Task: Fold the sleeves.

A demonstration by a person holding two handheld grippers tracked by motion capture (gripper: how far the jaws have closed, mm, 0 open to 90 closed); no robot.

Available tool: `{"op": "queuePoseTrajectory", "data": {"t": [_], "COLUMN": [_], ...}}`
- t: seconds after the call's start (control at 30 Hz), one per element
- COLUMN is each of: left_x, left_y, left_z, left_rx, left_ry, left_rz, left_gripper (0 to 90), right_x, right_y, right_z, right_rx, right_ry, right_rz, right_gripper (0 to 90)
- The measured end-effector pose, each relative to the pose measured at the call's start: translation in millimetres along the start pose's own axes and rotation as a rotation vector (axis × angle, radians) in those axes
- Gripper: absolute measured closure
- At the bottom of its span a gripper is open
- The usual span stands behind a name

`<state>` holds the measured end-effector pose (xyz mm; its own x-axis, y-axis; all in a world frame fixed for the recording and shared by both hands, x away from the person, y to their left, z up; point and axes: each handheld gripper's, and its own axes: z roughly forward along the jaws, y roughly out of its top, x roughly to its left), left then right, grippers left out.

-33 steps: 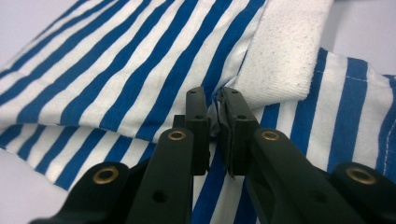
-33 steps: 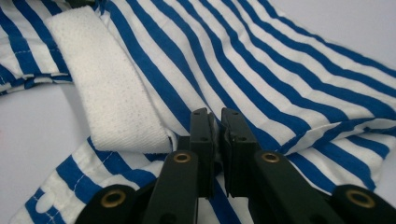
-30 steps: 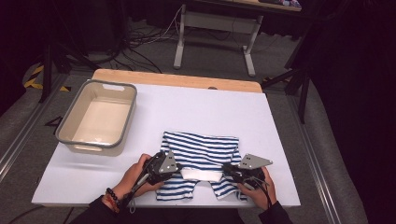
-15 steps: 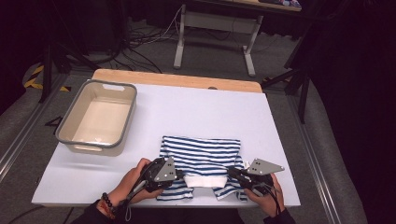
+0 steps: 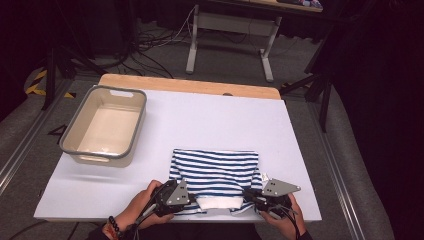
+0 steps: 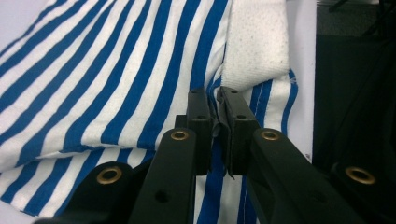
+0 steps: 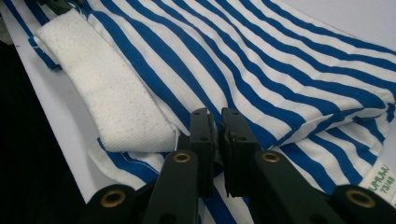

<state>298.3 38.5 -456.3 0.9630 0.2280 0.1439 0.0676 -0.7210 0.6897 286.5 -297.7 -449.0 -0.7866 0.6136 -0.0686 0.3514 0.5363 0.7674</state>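
Note:
A blue-and-white striped garment [image 5: 215,167] lies folded on the white table [image 5: 210,115], with its white ribbed band [image 5: 218,204] at the near edge. My left gripper [image 5: 193,200] is shut on the cloth at the band's left end. In the left gripper view the jaws pinch striped fabric [image 6: 140,70] just beside the white band [image 6: 254,42], with my left gripper [image 6: 217,99] low over the cloth. My right gripper [image 5: 248,196] is shut on the cloth at the band's right end. The right gripper view has my right gripper [image 7: 217,117] clamped on a stripe next to the band [image 7: 107,93].
A grey-rimmed beige tub [image 5: 75,150] stands at the table's left, apart from the garment. The table's front edge runs just below both hands. A size label [image 7: 379,184] sits on the garment's corner. Metal legs and cables lie on the floor beyond the table.
Both hands have drawn back toward the table's front edge, taking the garment's near edge with them. Both jaws have stayed closed on the cloth.

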Motion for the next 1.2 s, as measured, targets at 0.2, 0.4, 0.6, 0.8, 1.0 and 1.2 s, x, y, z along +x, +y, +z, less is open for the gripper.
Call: {"op": "queuePoseTrajectory", "data": {"t": [0.2, 0.4, 0.6, 0.8, 1.0, 1.2], "left_x": [3.2, 11.7, 34.3, 52.8, 80.7, 98.3], "left_y": [0.0, -8.9, -11.2, -9.4, -8.0, -5.5], "left_z": [-6.6, -29.2, -42.3, -38.3, -28.8, -17.2], "left_rx": [-0.039, -0.107, -0.163, -0.171, -0.176, -0.172], "left_ry": [-0.006, 0.039, 0.145, 0.213, 0.276, 0.301], "left_rz": [-0.030, -0.076, -0.135, -0.191, -0.248, -0.290], "left_gripper": [80.5, 73.8, 67.7, 46.1, 35.2, 31.1], "right_x": [-3.2, -12.5, -30.1, -48.9, -73.3, -92.6], "right_y": [-0.6, 3.8, 11.4, 19.1, 29.7, 41.1], "right_z": [-0.4, -10.8, -13.0, -6.1, 1.8, 16.2], "right_rx": [-0.025, -0.112, -0.157, -0.145, -0.168, -0.141], "right_ry": [0.010, -0.039, -0.118, -0.179, -0.211, -0.232], "right_rz": [0.025, 0.071, 0.080, 0.086, 0.126, 0.164], "right_gripper": [78.5, 66.6, 59.8, 48.0, 51.1, 48.3]}}
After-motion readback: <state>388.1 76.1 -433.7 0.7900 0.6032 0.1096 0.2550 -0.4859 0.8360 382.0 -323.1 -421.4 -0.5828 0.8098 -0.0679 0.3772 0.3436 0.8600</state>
